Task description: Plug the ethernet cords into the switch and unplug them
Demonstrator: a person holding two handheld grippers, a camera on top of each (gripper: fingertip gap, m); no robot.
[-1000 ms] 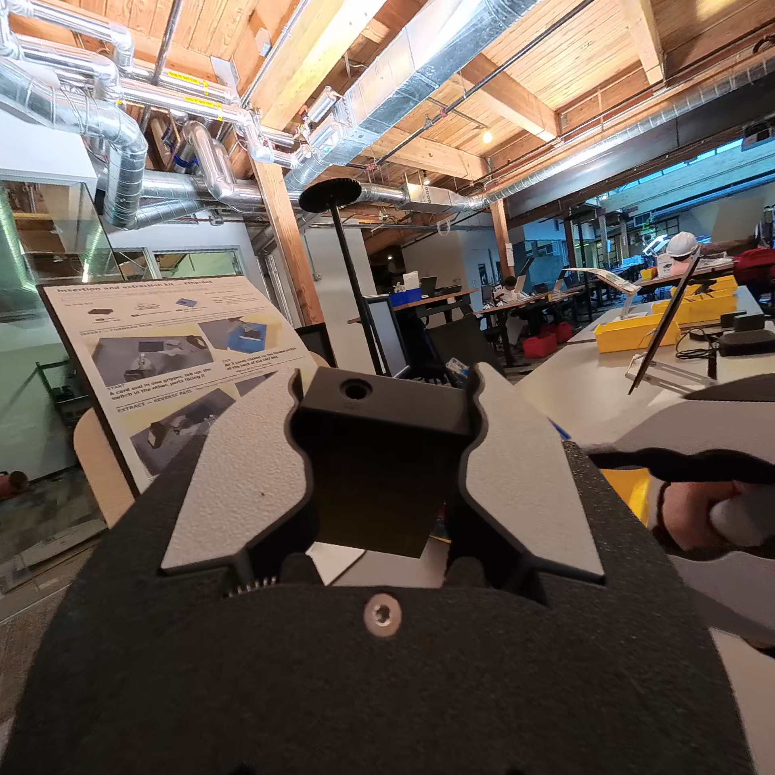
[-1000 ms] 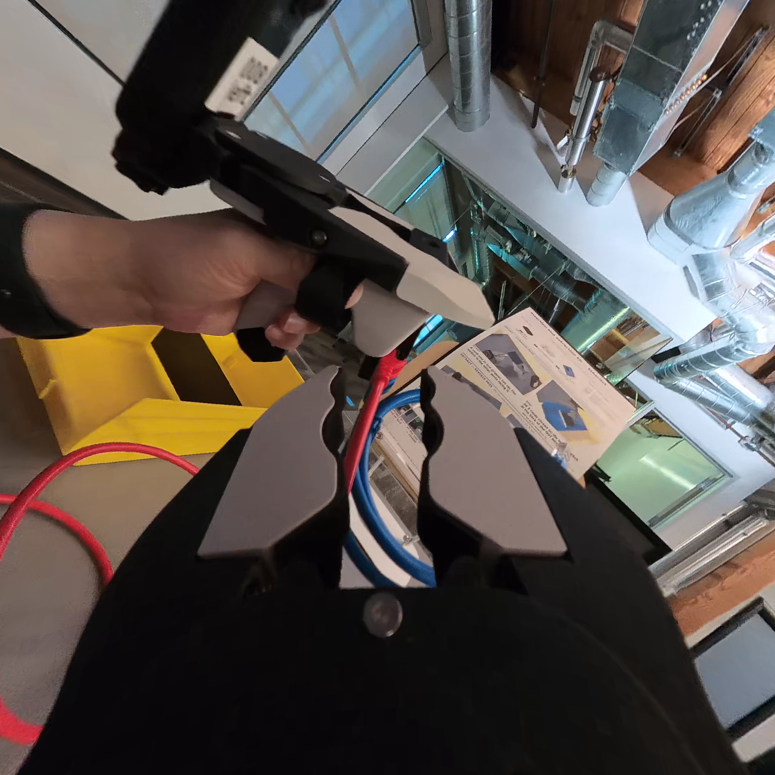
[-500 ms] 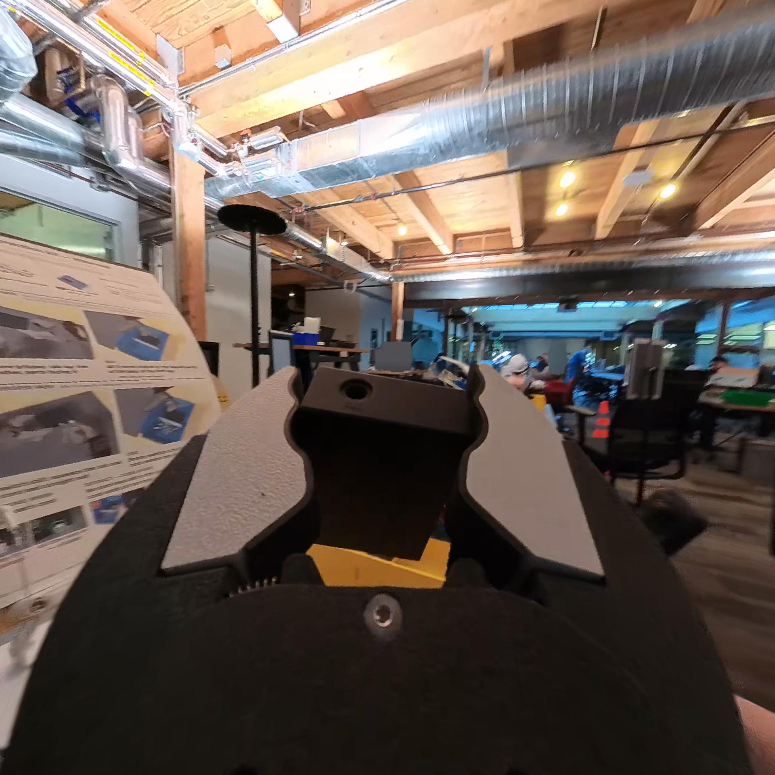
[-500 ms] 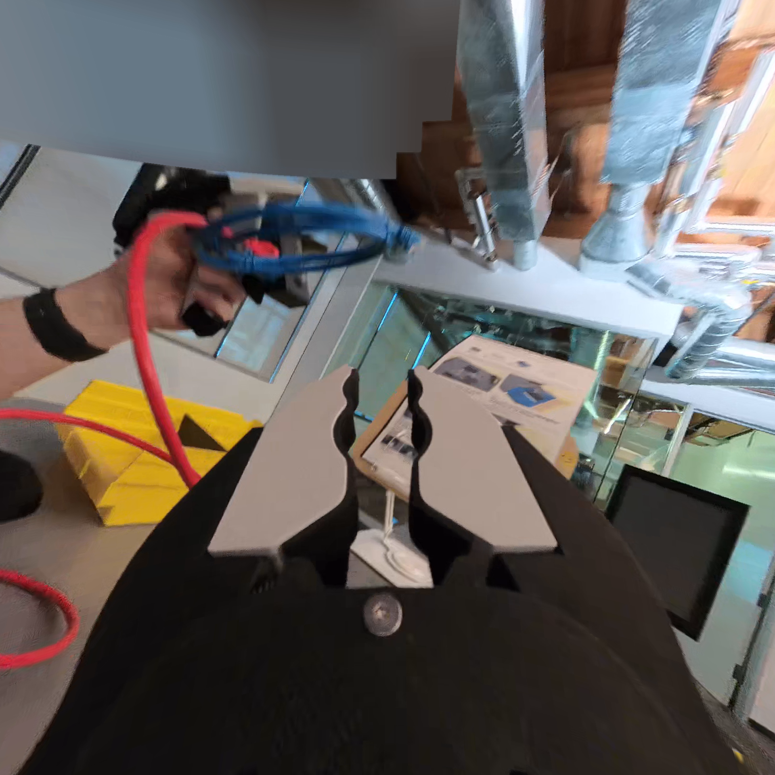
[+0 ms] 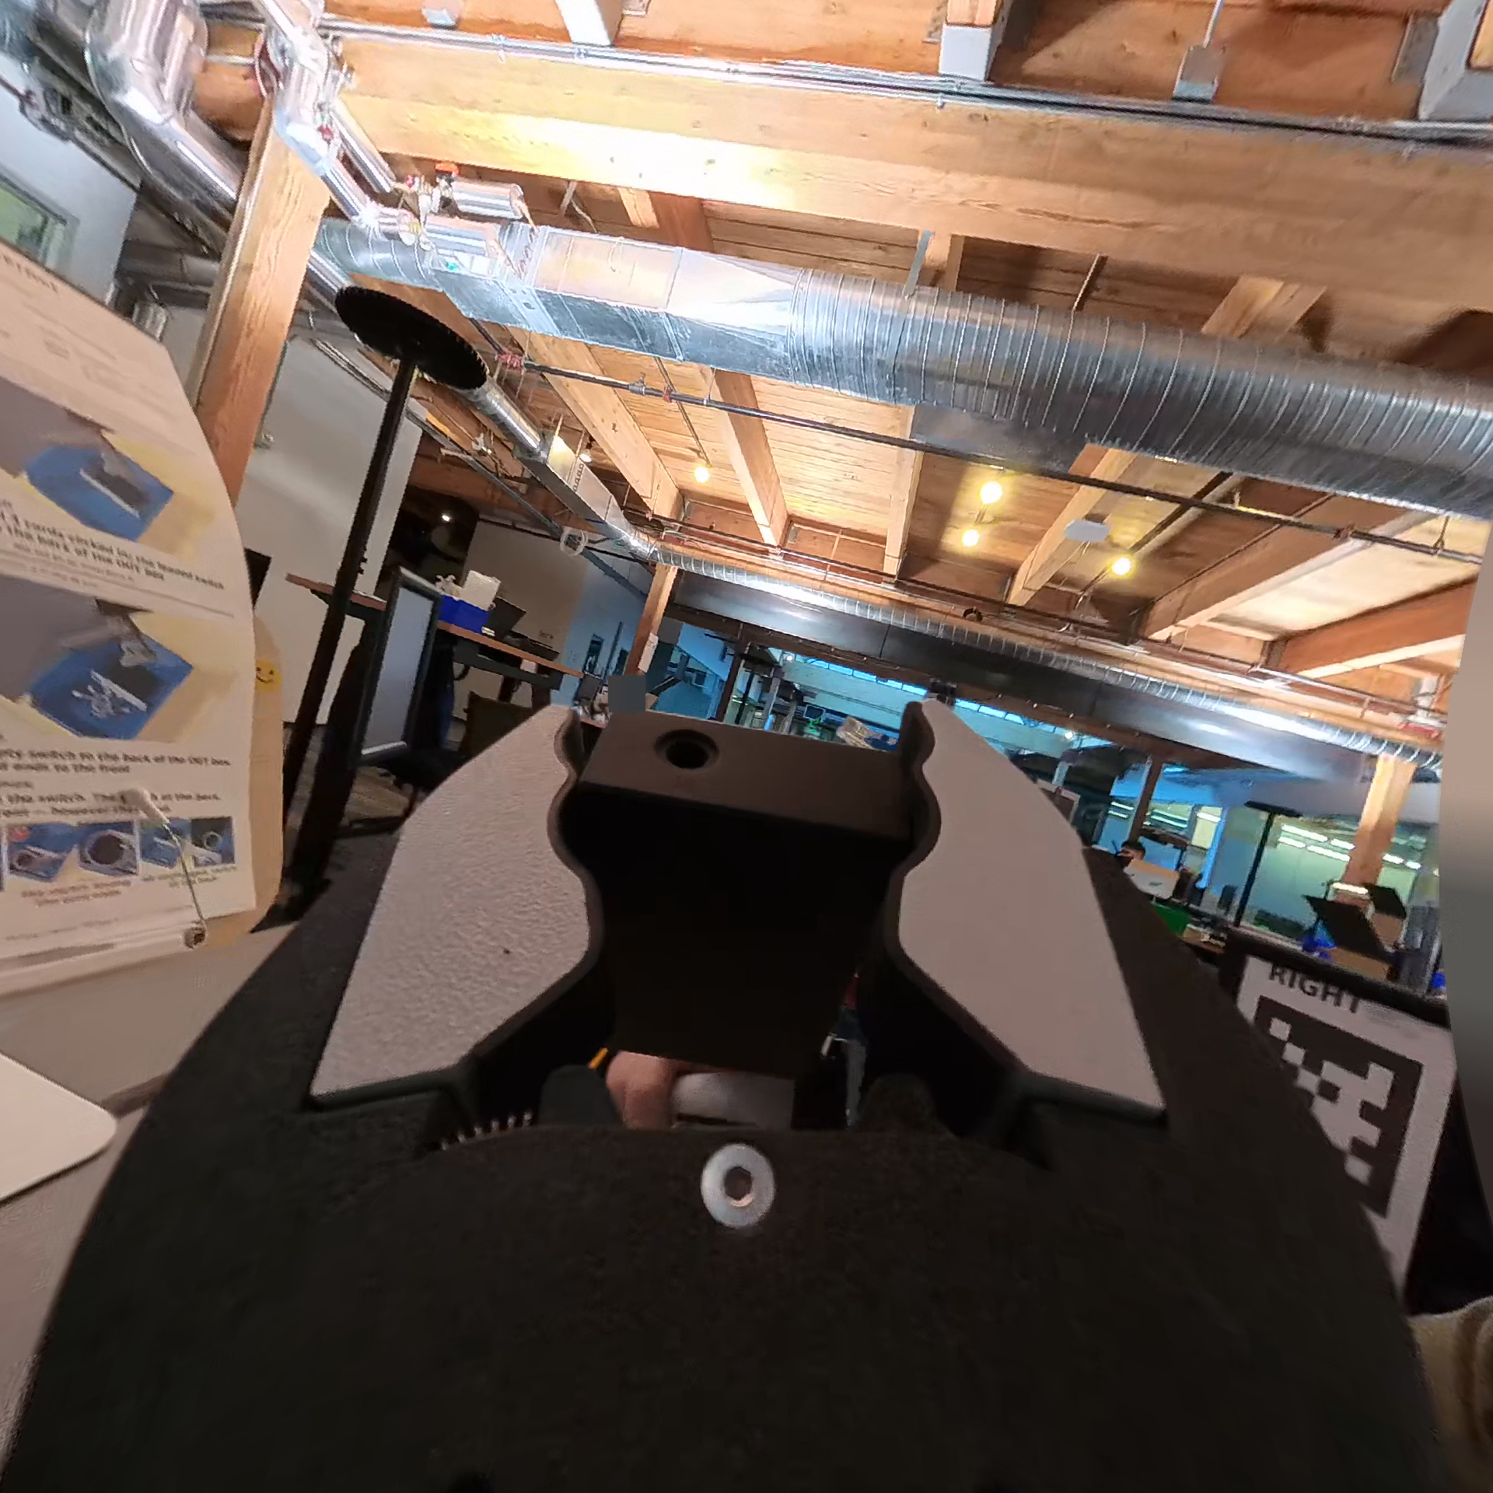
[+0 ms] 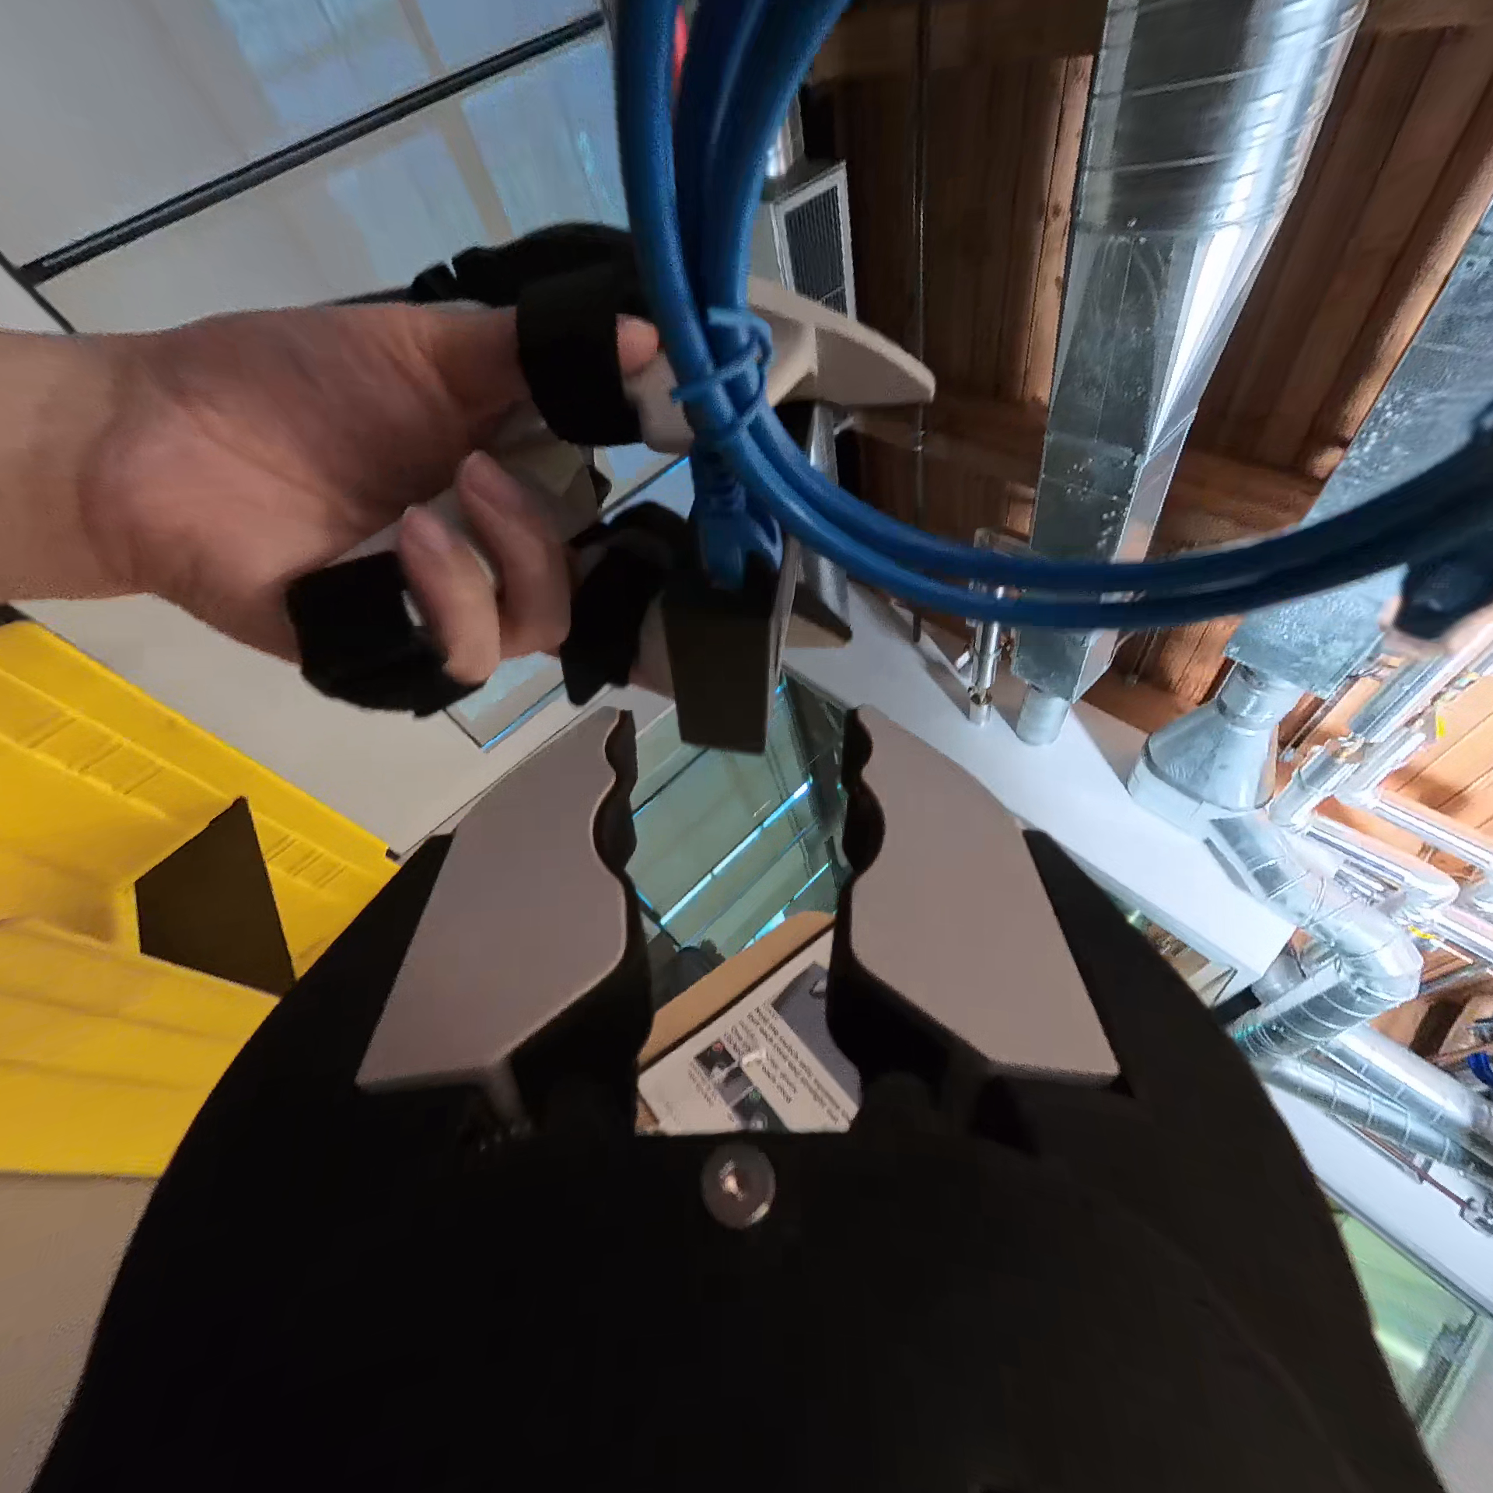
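my left hand-held gripper [image 5: 747, 731] is clamped on the switch [image 5: 739, 881], a small matte black box with a round hole in its upward face, held up in the air so the view behind it is mostly ceiling beams and a silver duct [image 5: 1050, 380]. my right hand-held gripper [image 6: 737, 755] has its fingers apart with nothing between them, sitting just below the switch [image 6: 719, 670] as seen from that side.

the blue ethernet cord [image 6: 727, 420] hangs in a bundled coil tied with a thin blue twist, and one of its plugs goes into the top end of the switch, so i judge that one insertion is made, though i cannot see whether it is fully seated. no red cord shows in either view. what is left, as i read it, is any other cord to plug in and then the pulling out.

my left hand [image 6: 323, 468] grips the tool's handle through black straps. a yellow bin [image 6: 121, 929] sits on the table at the left, and an instruction sheet [image 5: 105, 687] stands nearby.
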